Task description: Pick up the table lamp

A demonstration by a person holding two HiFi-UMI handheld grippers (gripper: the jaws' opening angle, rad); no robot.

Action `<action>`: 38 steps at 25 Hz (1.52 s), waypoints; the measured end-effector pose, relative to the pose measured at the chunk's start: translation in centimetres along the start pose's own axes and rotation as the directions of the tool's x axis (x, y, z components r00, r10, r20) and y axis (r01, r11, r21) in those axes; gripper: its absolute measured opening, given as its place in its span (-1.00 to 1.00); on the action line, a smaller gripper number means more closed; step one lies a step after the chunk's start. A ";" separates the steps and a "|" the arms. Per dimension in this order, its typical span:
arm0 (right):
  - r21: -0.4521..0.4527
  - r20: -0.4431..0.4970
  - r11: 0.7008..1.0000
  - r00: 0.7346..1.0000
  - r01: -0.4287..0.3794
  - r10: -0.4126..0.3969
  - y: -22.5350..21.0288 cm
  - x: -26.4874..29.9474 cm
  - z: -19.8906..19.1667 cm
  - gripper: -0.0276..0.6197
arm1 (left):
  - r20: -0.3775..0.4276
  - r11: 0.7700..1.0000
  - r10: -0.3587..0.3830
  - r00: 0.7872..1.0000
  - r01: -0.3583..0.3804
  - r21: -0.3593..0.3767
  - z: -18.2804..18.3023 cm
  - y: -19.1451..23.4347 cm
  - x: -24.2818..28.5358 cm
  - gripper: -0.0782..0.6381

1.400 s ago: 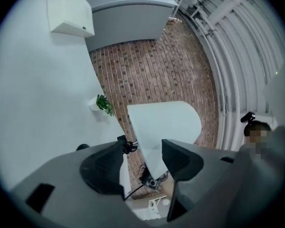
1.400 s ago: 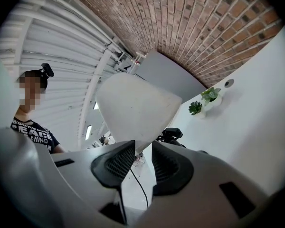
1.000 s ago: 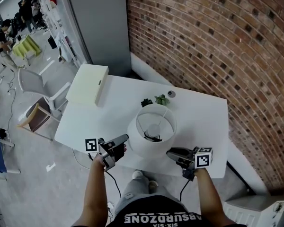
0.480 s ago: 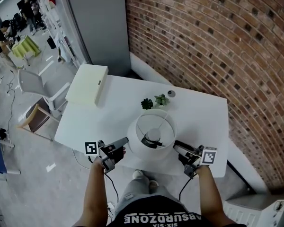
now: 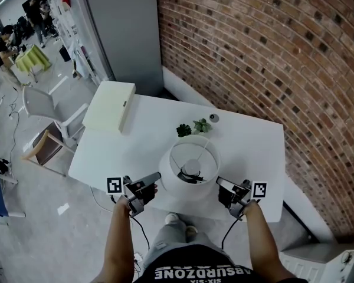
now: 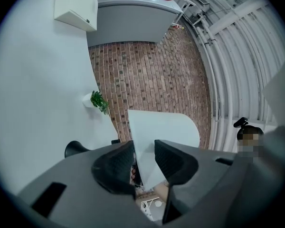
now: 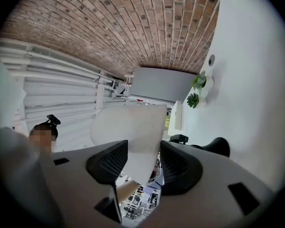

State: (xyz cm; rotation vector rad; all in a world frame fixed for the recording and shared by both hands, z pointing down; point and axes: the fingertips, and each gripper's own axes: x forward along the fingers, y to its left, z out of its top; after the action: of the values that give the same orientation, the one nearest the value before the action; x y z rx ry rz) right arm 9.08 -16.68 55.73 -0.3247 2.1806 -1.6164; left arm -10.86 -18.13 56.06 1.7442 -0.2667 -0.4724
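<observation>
The table lamp (image 5: 172, 178), with a white drum shade open at the top, stands near the front edge of the white table (image 5: 135, 140). My left gripper (image 5: 156, 179) is at the shade's left side. In the left gripper view the shade's wall (image 6: 161, 127) runs between the jaws of the left gripper (image 6: 144, 156), and both pads press on it. My right gripper (image 5: 220, 185) is at the shade's right side. In the right gripper view the shade (image 7: 133, 122) hangs between the closing jaws of the right gripper (image 7: 143, 161), with a gap at one pad.
A cream box (image 5: 109, 105) lies at the table's back left corner. Two small potted plants (image 5: 192, 127) and a small grey round object (image 5: 213, 117) sit behind the lamp. A brick wall (image 5: 271, 52) runs along the right, and a white chair (image 5: 44, 105) stands at the left.
The right gripper has shifted to the right and rolled, and its marker cube now faces another way. The shade has settled slightly toward me. The left gripper has stayed put.
</observation>
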 end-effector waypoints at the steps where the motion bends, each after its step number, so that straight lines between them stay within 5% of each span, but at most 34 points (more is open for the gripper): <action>1: -0.006 -0.002 1.000 1.000 0.009 -0.009 -0.1 0.0 0.0 -0.28 | 0.006 1.000 0.001 1.000 -0.001 0.003 0.0 -0.1 0.0 -0.39; 15: -0.126 -0.067 0.991 0.997 0.035 -0.044 0.9 0.6 -0.2 -0.30 | 0.039 0.997 0.011 0.999 -0.014 0.071 0.4 -1.3 -0.4 -0.41; 38: -0.249 -0.021 0.968 1.000 0.005 -0.011 7.8 0.7 0.7 -0.27 | 0.082 0.984 -0.010 0.997 -0.005 0.176 -1.2 -7.9 -0.1 -0.40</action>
State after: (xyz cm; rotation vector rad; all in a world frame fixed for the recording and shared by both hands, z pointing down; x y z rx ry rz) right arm 9.15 -15.18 47.99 -0.3893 2.4065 -1.3555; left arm -11.00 -15.21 48.61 1.8994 -0.3746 -0.5373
